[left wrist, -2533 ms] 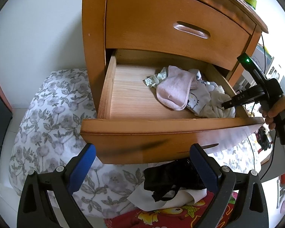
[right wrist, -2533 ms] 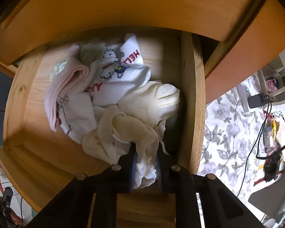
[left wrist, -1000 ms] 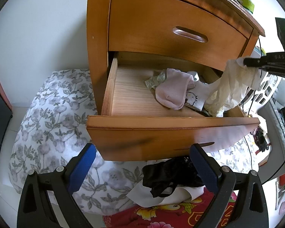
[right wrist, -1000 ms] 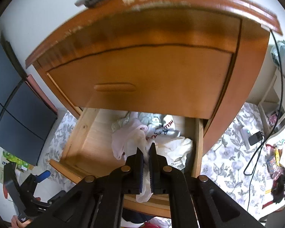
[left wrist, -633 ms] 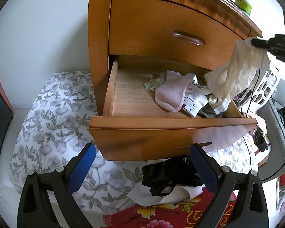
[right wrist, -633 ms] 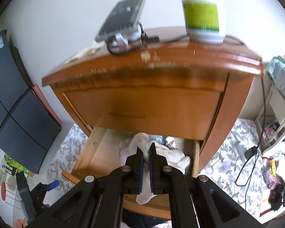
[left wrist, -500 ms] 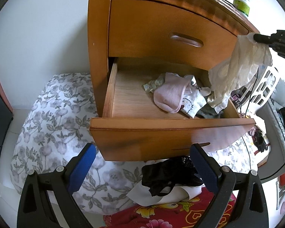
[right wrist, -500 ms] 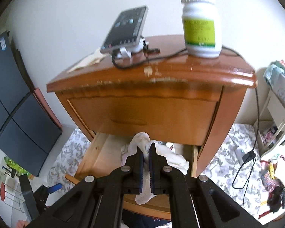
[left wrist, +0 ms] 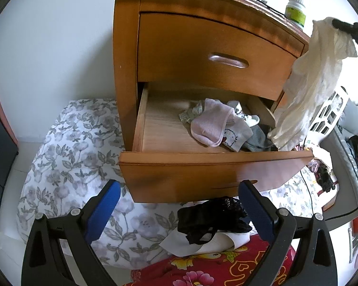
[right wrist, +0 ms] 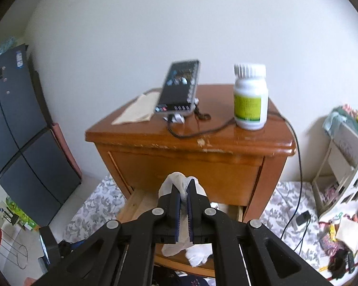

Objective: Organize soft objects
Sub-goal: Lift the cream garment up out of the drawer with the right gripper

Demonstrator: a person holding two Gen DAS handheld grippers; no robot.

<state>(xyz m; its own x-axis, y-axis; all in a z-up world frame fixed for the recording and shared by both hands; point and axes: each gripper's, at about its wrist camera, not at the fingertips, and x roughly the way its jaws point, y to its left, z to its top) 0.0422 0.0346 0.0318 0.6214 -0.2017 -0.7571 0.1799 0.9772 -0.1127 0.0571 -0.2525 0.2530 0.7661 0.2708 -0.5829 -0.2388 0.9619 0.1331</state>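
Observation:
My right gripper [right wrist: 183, 191] is shut on a cream sheer garment [left wrist: 315, 81], which hangs from it high at the right of the wooden nightstand [left wrist: 202, 47], clear of the open lower drawer [left wrist: 202, 164]; a bunch of the garment [right wrist: 179, 181] shows between the pads. In the drawer lie a pink sock [left wrist: 212, 126], white printed socks [left wrist: 241, 133] and a grey piece [left wrist: 257, 138]. My left gripper [left wrist: 179, 205] stands open and empty below the drawer front, above a black lace garment [left wrist: 212, 219] lying on white cloth.
On the nightstand top stand a phone [right wrist: 179, 85] on a stand with a cable, a white pill bottle [right wrist: 250, 95] and a paper. A floral mat [left wrist: 71, 155] covers the floor, a red patterned fabric [left wrist: 214, 269] lies near me, a white basket [left wrist: 327, 116] stands at right.
My right gripper has risen with the cream garment, lifting it out of the drawer to the height of the nightstand top. The left gripper has barely moved.

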